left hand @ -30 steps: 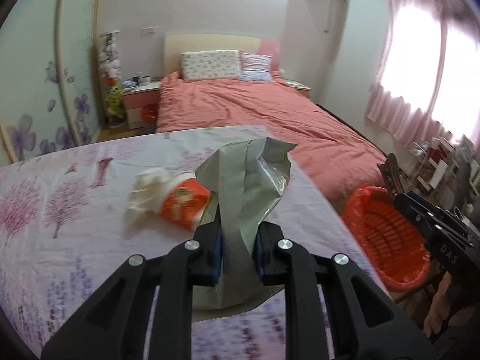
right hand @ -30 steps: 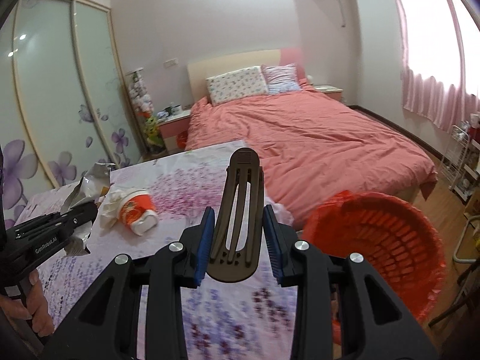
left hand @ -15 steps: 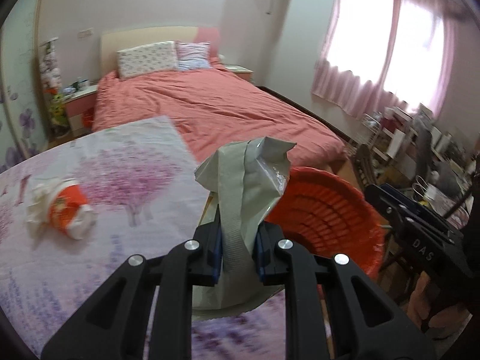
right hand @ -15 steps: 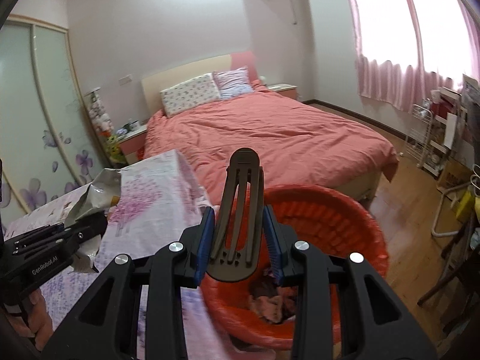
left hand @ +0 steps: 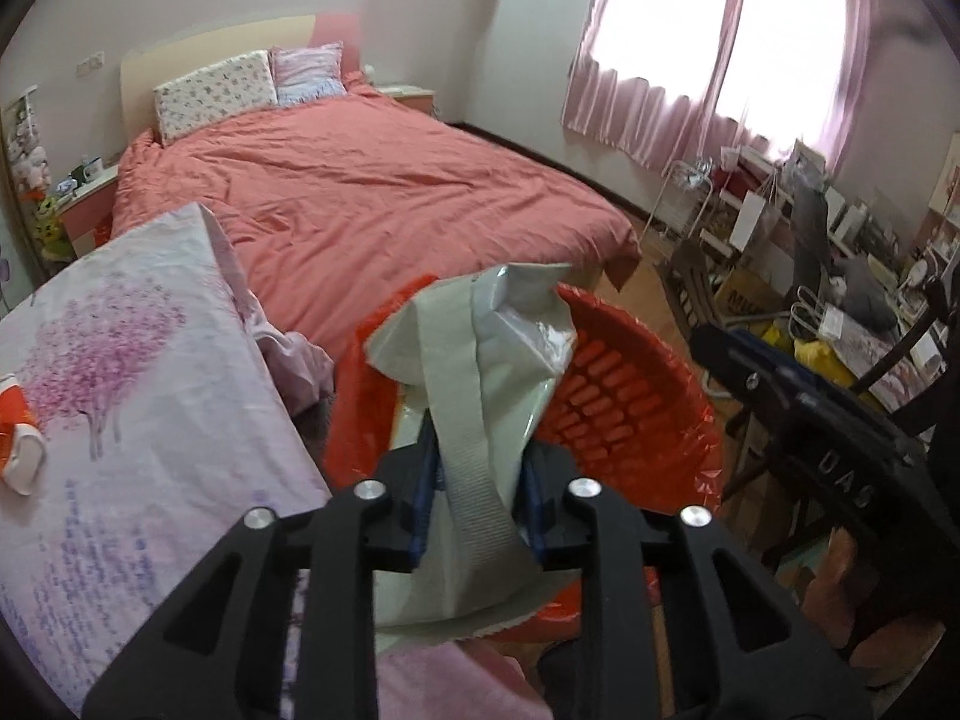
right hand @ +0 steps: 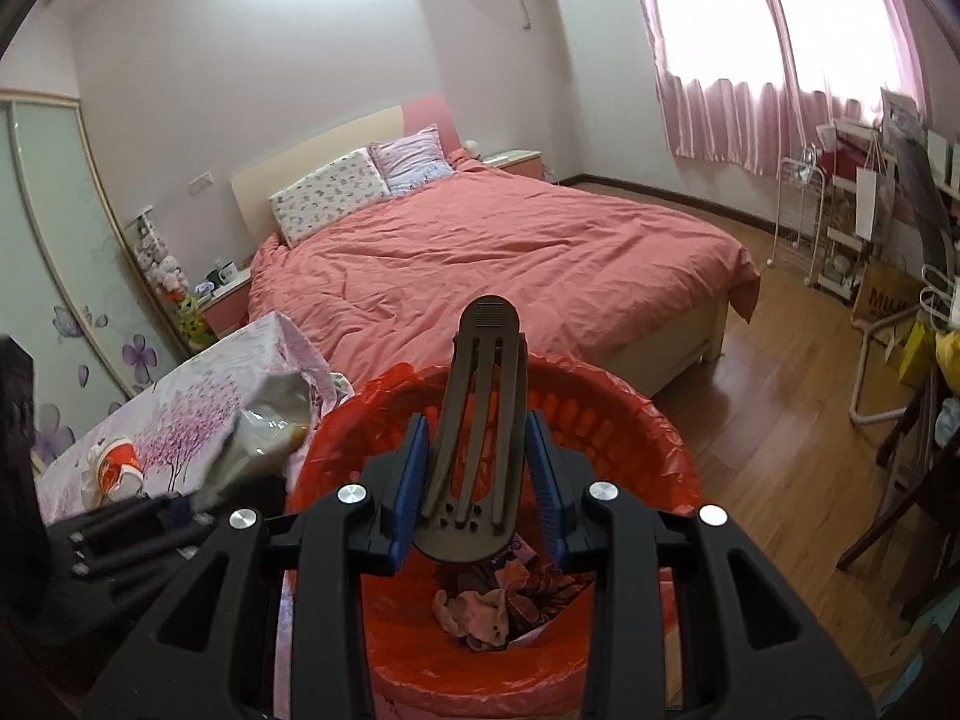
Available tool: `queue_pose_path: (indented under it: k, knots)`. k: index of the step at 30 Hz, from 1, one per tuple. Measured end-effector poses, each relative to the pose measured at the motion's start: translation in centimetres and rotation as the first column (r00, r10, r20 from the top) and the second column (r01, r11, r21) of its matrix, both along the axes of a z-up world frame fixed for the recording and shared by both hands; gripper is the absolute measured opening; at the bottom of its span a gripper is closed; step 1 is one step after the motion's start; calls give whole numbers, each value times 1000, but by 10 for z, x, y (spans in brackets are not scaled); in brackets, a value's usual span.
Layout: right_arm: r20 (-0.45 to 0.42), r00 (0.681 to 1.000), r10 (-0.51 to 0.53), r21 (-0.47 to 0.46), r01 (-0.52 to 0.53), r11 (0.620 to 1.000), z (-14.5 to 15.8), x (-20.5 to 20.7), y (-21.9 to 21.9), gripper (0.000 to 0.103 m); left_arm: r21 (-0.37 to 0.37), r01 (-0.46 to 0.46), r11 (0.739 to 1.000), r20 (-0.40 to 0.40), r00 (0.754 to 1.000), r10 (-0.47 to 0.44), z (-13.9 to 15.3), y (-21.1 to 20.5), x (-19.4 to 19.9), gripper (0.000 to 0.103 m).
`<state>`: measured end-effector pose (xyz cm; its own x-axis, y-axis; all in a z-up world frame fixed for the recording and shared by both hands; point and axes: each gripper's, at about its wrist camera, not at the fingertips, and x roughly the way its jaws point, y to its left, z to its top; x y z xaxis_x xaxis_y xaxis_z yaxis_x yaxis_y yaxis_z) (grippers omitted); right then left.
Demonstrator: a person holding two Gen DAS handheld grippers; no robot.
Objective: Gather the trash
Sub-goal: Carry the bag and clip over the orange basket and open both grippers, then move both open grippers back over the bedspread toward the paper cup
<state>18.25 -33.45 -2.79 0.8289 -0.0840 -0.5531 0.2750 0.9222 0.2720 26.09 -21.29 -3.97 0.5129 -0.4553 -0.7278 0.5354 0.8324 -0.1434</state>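
The step in hand is the drop: both grippers are hanging over the red bin (right hand: 630, 420), which is standing on the floor between the foot of the bed (right hand: 510, 264) and the corner of the table's floral cloth (left hand: 120, 396).

The left gripper (left hand: 477, 480) is carrying a crumpled grey-silver bag (left hand: 480, 360) above the near rim of the bin. Its jaws are opening, with the bag between them; whether the pads are gripping it cannot be told, though the bag has not dropped clear.

The right gripper (right hand: 477, 480) is holding a dark slotted clip (right hand: 480, 420) upright, its jaws partly closed with the blue pads against the clip's sides, directly over the bin's mouth. Rags or wrappers are already lying at the bottom.

In my judgement, the next move calls for the left jaws to part fully so the bag falls inside the liner, then for the right jaws to release the clip.

One item is remaining: a red-and-white cup (left hand: 18, 444) with white tissue, lying on its side near the cloth's left edge.

Readable writing: "DAS" on the right gripper's body in the left wrist view; a cardboard box by the desk is showing "MU", the rest hidden.
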Motion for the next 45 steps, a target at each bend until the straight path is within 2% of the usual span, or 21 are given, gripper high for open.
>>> queue_pose_path:
  k: [4,8,13,18,19,21,25,30,35,40,43,45]
  knots:
    - [-13,1000,-10,43,11,999,-7,4,-10,34,22,7,1000,-48,999,-6,-19,-11,6,35]
    - [-31,999,-10,58,12,998,-13,7,-13,34,46,12,999,-57,998,-10,-28,-17,9,42]
    - [-48,999,-5,82,9,997,-18,10,-18,34,55,7,998,-57,998,-4,-31,-15,12,67]
    - [-58,998,-1,101,6,995,-18,11,-23,36,47,12,999,-61,998,-9,-29,-11,13,79]
    - [-57,998,-1,101,7,995,-17,10,-23,41,46,13,999,-60,998,-10,-28,-10,13,82]
    - [-54,999,-9,96,14,995,-16,9,-23,49,53,7,999,-50,999,-4,-27,-9,13,83]
    - [-52,998,-29,98,34,995,-12,5,-26,49,65,-23,998,-30,999,25,-23,3,14,84]
    - [-57,998,-32,60,36,998,-6,5,-18,49,85,-85,993,3,996,85,-17,37,17,84]
    - [-58,998,-2,30,3,1000,0,11,1,49,121,-172,978,56,984,167,-12,92,19,84]
    - [-69,995,76,4,-76,997,4,23,40,49,138,-285,949,110,956,271,-4,158,22,84]
    - [-77,988,136,-9,-137,991,5,31,70,50,143,-358,923,135,931,340,-3,203,23,86]
    - [-84,979,184,-13,-186,982,4,37,93,55,148,-405,902,143,911,386,-4,233,22,87]
